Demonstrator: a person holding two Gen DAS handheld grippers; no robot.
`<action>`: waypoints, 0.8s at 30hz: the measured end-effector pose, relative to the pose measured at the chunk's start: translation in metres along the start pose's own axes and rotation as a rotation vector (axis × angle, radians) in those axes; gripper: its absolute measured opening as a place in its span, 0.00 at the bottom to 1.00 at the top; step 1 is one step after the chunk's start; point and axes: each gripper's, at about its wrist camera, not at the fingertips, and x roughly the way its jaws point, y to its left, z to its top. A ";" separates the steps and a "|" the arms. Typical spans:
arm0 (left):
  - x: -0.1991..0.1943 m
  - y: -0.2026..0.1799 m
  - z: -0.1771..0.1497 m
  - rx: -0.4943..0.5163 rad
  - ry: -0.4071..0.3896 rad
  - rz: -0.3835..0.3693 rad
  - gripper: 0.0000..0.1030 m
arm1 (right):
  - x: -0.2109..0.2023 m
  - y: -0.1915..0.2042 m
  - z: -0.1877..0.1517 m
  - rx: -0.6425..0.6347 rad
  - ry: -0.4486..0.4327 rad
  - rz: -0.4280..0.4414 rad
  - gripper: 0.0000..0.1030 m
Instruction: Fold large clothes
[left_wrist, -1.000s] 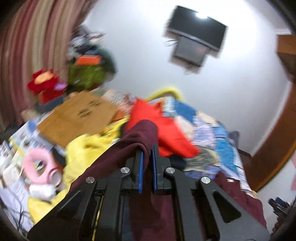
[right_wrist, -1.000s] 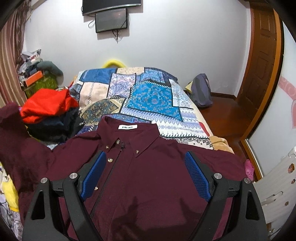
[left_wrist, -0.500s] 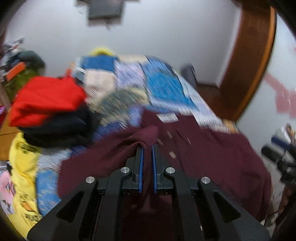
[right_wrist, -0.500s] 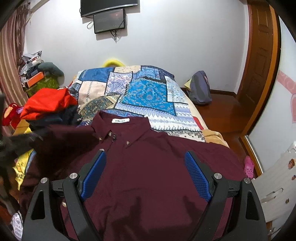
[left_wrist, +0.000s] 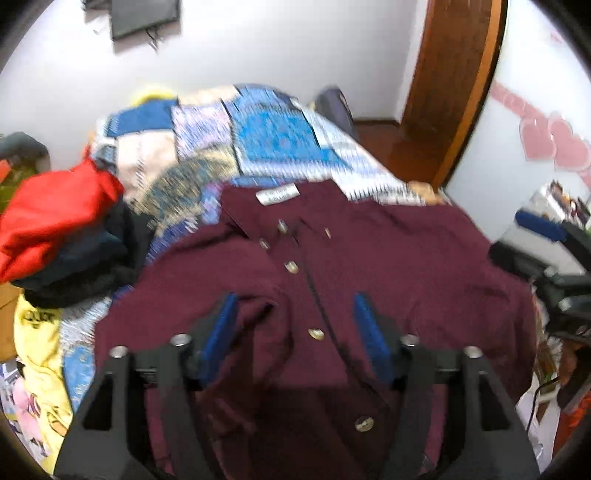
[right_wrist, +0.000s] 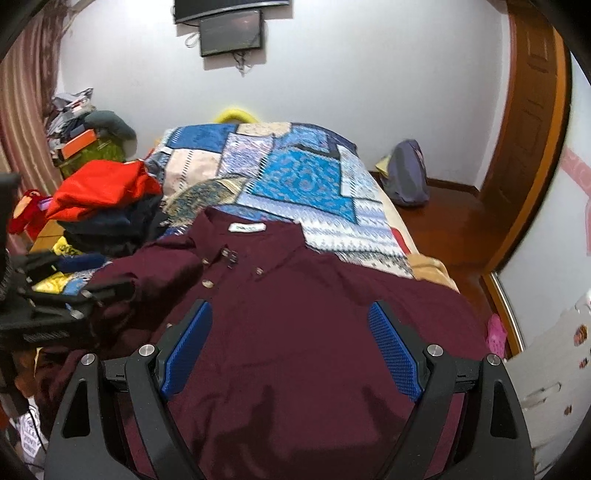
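Dark maroon button-front shirt with a white neck label (right_wrist: 295, 332) lies front-up on the near end of a bed covered by a blue patchwork-print quilt (right_wrist: 295, 177), collar toward the far wall. Its left-hand side is folded in over the chest, bunched in a loose ridge near the placket.

Left gripper (left_wrist: 295, 325): jaws opening, blue pads well apart above the folded-in cloth. Fabric lies below and between them; neither pad presses on it.

Right gripper (right_wrist: 291, 343): jaws wide apart, hovering over the right chest of the shirt, holding nothing.

Beside the shirt, on the left edge of the bed: a crumpled red garment (right_wrist: 103, 184) on top of a heap of dark navy clothes (right_wrist: 110, 225). Yellow printed cloth (left_wrist: 40, 354) lies nearer, at the bed's left side.
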 end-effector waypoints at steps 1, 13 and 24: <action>-0.007 0.004 0.003 -0.006 -0.016 0.009 0.73 | -0.001 0.005 0.004 -0.011 -0.008 0.009 0.82; -0.077 0.144 -0.011 -0.192 -0.101 0.220 0.87 | 0.016 0.120 0.042 -0.297 -0.018 0.183 0.82; -0.071 0.232 -0.075 -0.327 -0.007 0.278 0.87 | 0.100 0.251 0.016 -0.637 0.263 0.307 0.81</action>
